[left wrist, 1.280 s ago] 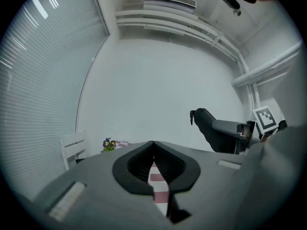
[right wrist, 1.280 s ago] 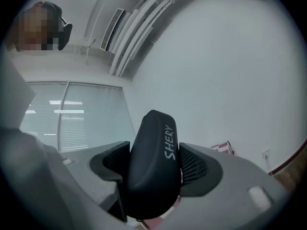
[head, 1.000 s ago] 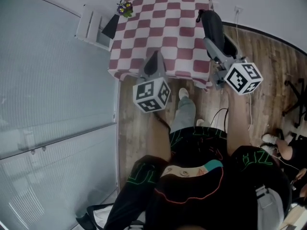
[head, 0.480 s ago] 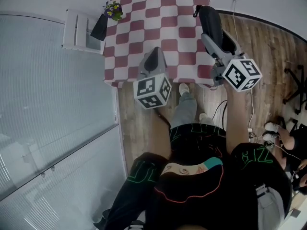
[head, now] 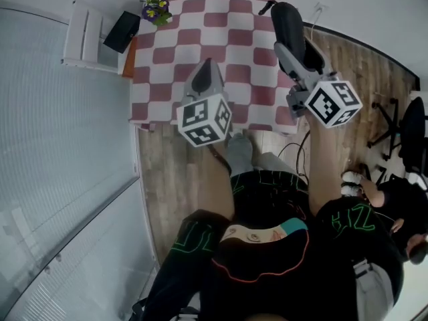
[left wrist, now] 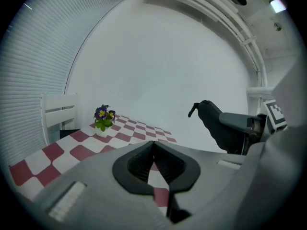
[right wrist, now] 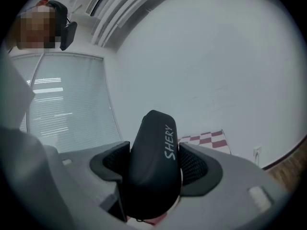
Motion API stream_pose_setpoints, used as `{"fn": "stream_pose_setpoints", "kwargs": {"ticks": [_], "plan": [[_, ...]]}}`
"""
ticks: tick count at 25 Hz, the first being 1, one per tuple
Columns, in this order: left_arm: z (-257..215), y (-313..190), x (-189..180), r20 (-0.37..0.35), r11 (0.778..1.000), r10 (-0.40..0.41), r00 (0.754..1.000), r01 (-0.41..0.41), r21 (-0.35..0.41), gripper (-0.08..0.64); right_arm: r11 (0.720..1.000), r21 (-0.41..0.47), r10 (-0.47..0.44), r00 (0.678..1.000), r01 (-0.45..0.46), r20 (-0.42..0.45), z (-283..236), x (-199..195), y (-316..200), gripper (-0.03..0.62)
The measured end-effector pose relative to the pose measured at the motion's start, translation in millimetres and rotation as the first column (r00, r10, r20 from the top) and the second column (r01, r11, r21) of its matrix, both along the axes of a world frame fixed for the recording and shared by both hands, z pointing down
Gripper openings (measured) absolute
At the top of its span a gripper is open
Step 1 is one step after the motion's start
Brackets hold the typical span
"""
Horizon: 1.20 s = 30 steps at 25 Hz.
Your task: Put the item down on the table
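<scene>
My right gripper (head: 289, 49) is shut on a black oblong case (head: 287, 24) printed "SHERY". It holds the case in the air above the right edge of the red-and-white checked table (head: 221, 19). In the right gripper view the case (right wrist: 153, 162) stands upright and fills the gap between the jaws of the right gripper (right wrist: 153, 153). My left gripper (head: 205, 69) hovers over the table's near edge. Seen in the left gripper view, the left gripper (left wrist: 153, 146) is shut with nothing in it. The case (left wrist: 216, 126) shows at the right of that view.
A small pot of purple and yellow flowers (head: 155, 7) stands at the table's far left corner. A white slatted bench (head: 83, 35) with a black object (head: 122, 31) sits left of the table. Window blinds line the left side. An office chair (head: 401, 122) stands on the wooden floor at right.
The person has stepped closer to the table. Both grippers have moved forward from the table's front edge to over the checked cloth. The case stays held in the right gripper.
</scene>
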<state>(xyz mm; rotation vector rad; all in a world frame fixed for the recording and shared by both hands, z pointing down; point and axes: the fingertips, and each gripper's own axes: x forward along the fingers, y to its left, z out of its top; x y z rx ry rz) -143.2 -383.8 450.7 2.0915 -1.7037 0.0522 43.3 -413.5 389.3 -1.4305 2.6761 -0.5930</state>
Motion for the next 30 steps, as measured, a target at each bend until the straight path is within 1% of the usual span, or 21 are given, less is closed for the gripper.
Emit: {"fn": "stream_pose_setpoints", "kwargs": {"ticks": [4, 7, 11, 14, 17, 22, 30], "plan": [[7.3, -7.5, -6.0, -0.020, 1.000, 0.011, 1.000, -0.011, -0.010, 0.009, 1.000, -0.016, -0.022, 1.000, 0.022, -0.002, 0.9, -18.6, -13.1, 0.322], [12.5, -11.0, -12.2, -0.029, 1.000, 0.012, 1.000, -0.012, -0.018, 0.009, 0.999, -0.019, -0.036, 0.999, 0.035, -0.037, 7.9, -28.3, -23.0, 0.322], [23.5, -21.0, -40.3, -0.039, 0.998, -0.050, 0.998, 0.048, -0.039, 0.009, 0.998, -0.045, -0.039, 0.997, 0.036, -0.060, 23.2, -39.9, -34.9, 0.322], [26.2, -29.8, -48.3, -0.050, 0.995, -0.090, 0.995, 0.088, -0.043, 0.009, 0.998, -0.055, -0.044, 0.997, 0.040, -0.064, 29.4, -38.0, -45.4, 0.322], [25.3, -45.3, -39.3, -0.054, 0.997, -0.079, 0.995, 0.078, -0.030, 0.009, 0.998, -0.049, -0.047, 0.997, 0.044, -0.067, 28.4, -36.1, -61.1, 0.322], [29.4, -66.6, -21.4, -0.061, 0.998, -0.047, 0.997, 0.045, -0.034, 0.009, 0.997, -0.049, -0.062, 0.994, 0.058, -0.087, 31.4, -35.2, -86.7, 0.323], [43.2, -85.1, -6.3, -0.055, 0.998, -0.022, 0.998, 0.018, -0.060, 0.009, 0.992, -0.069, -0.116, 0.979, 0.106, -0.170, 57.3, -46.8, -122.9, 0.322]]}}
